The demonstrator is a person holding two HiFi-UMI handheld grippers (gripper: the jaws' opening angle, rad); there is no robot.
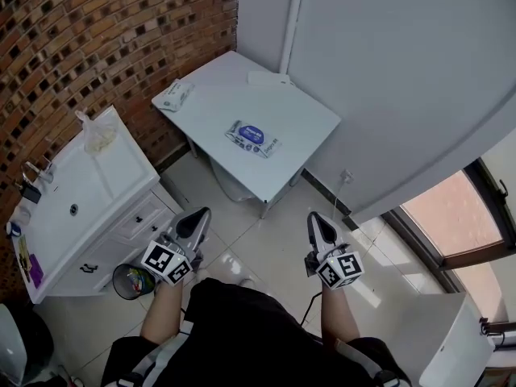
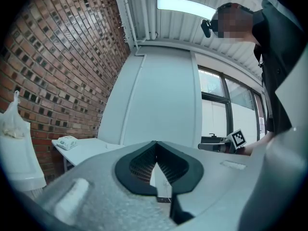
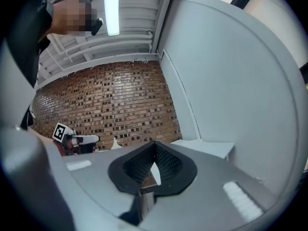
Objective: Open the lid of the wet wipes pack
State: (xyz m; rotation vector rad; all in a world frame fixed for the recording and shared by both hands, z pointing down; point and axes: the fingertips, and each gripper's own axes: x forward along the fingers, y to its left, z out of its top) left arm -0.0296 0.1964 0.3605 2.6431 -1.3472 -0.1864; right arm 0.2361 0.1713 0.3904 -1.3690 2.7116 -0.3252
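Note:
The wet wipes pack [image 1: 252,138], white with a blue label, lies flat in the middle of a small white table [image 1: 306,115] by the wall. Both grippers hang over the floor tiles, well short of the table and pointing toward it. My left gripper [image 1: 198,217] is shut and holds nothing, and its jaws [image 2: 155,159] meet tip to tip in the left gripper view. My right gripper [image 1: 315,219] is likewise shut and empty [image 3: 155,163]. The pack itself does not show in either gripper view.
A second white and green pack [image 1: 172,95] sits on the table's far left corner [image 2: 67,142]. A white sink cabinet [image 1: 121,172] with a plastic bag [image 1: 97,134] stands left by the brick wall. A small bin [image 1: 133,281] is on the floor. A window [image 1: 451,216] is at right.

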